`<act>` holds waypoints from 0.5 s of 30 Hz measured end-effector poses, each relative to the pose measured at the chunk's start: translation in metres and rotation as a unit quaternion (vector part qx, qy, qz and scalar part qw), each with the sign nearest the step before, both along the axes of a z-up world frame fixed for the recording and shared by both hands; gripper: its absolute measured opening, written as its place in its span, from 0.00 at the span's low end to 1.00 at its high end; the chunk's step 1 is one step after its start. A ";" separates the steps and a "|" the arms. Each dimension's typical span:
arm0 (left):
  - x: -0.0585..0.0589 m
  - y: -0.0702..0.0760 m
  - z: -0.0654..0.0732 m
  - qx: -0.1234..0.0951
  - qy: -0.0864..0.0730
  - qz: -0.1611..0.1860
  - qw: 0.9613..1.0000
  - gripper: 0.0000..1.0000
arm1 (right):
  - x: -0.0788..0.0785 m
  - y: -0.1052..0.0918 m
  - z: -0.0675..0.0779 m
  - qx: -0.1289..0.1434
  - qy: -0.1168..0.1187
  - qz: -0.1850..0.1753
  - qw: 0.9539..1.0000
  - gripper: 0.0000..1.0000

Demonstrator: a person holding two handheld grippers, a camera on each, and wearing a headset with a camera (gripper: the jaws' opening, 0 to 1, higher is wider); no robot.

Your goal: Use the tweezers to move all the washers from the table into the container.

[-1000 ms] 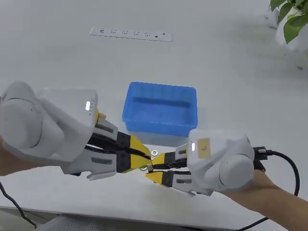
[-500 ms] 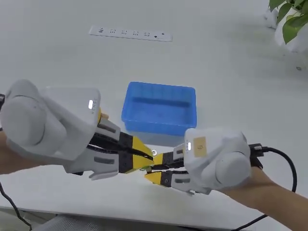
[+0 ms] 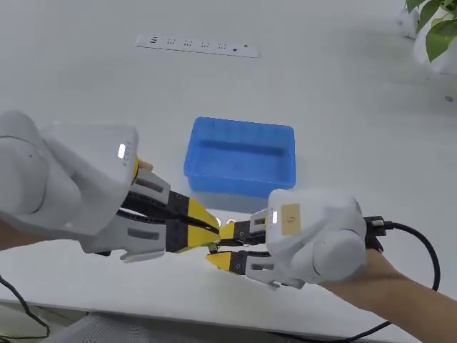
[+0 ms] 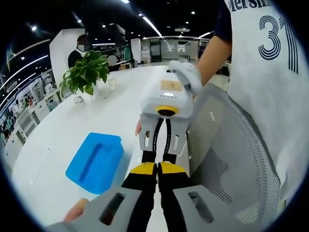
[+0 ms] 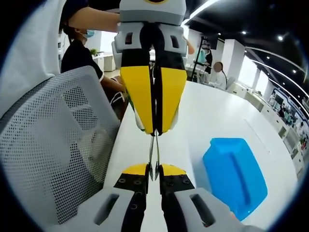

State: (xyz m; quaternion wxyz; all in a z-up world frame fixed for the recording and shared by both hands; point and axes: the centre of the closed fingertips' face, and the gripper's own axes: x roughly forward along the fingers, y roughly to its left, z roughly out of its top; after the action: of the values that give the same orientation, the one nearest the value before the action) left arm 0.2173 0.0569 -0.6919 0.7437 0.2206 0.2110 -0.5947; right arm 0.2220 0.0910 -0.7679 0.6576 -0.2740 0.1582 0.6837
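Note:
The blue container (image 3: 240, 157) stands on the white table just beyond both grippers; it also lies low left (image 4: 94, 162) and low right (image 5: 235, 176) in the gripper views. My left gripper (image 3: 212, 238) and right gripper (image 3: 218, 248) meet tip to tip near the table's front edge. Thin metal tweezers (image 5: 153, 153) run from the left gripper's shut yellow jaws (image 5: 154, 130) down into the right gripper's shut jaws (image 5: 154, 171). In its own view the left gripper (image 4: 157, 168) is shut, facing the right gripper's body. A small washer (image 3: 229, 223) seems to lie on the table just past the tips.
A white power strip (image 3: 198, 45) lies at the far side of the table. A potted plant (image 3: 435, 28) stands at the far right corner. A grey mesh chair (image 4: 231, 159) is behind the front edge. A cable (image 3: 421, 243) trails from the right gripper.
The grippers stay tip to tip on the tweezers and have sunk slightly toward the front edge. The head camera has shifted a little.

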 end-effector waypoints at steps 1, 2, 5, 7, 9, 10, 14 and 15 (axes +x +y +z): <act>0.000 0.000 0.000 -0.001 -0.002 0.000 1.000 0.05 | 0.000 0.001 0.000 0.000 -0.001 0.001 1.000 0.09; 0.001 0.001 0.000 -0.002 -0.003 0.000 1.000 0.05 | 0.000 0.002 0.000 0.000 -0.001 0.002 1.000 0.09; 0.002 0.000 -0.002 -0.004 -0.004 0.000 1.000 0.05 | 0.002 0.004 -0.001 -0.007 -0.015 0.004 1.000 0.09; 0.003 0.000 -0.003 -0.002 -0.004 -0.001 1.000 0.05 | 0.002 0.003 -0.003 -0.009 -0.016 0.004 1.000 0.09; 0.004 0.001 -0.003 -0.002 -0.006 -0.002 1.000 0.05 | 0.005 0.002 -0.003 -0.009 -0.022 -0.001 1.000 0.09; 0.005 0.001 -0.003 -0.001 -0.009 -0.002 1.000 0.05 | 0.007 0.001 -0.002 -0.009 -0.028 -0.004 1.000 0.09; 0.012 0.002 -0.003 0.000 -0.015 0.001 1.000 0.05 | 0.015 0.002 -0.002 -0.010 -0.032 -0.016 0.999 0.10; 0.014 0.002 -0.004 0.001 -0.017 0.000 1.000 0.05 | 0.017 0.001 -0.003 -0.011 -0.031 -0.017 0.999 0.10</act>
State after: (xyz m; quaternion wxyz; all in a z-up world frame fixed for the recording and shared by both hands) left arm 0.2311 0.0588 -0.6960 0.7470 0.2316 0.1993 -0.5905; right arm 0.2387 0.0925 -0.7706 0.6709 -0.3001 0.1500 0.6613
